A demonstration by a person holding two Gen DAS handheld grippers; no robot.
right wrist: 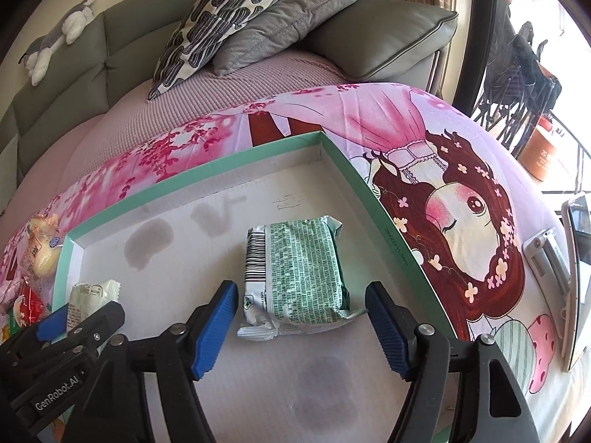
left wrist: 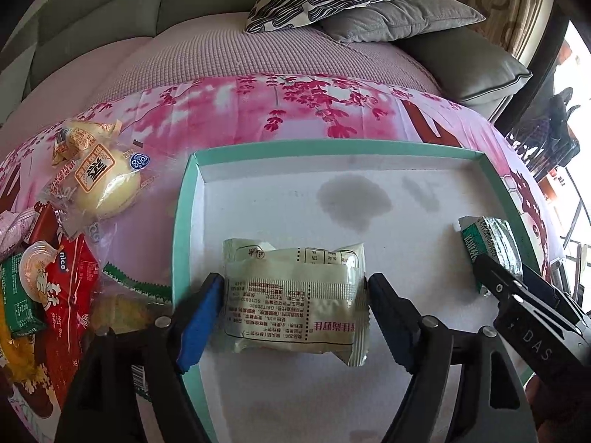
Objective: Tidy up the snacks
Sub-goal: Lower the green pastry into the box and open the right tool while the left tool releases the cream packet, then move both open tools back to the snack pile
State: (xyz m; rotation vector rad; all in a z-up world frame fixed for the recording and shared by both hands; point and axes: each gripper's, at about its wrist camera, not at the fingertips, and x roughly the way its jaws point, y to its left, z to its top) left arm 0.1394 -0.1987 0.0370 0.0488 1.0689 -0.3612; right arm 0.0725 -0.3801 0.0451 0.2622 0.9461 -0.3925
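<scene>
Left claw (left wrist: 293,295) spread, pads flanking a cream snack packet (left wrist: 295,301) lying flat in the teal-rimmed tray (left wrist: 184,199); whether the pads touch it, cannot tell. Right claw (right wrist: 301,317) spread around a green-and-white snack packet (right wrist: 295,273), clear gaps both sides, packet resting on the tray floor near the right wall. Tray sits on a pink floral bedsheet (left wrist: 295,110). Loose snack pile (left wrist: 55,240) left of the tray, including a bun in clear wrap (left wrist: 107,181) and a red packet (left wrist: 70,288).
</scene>
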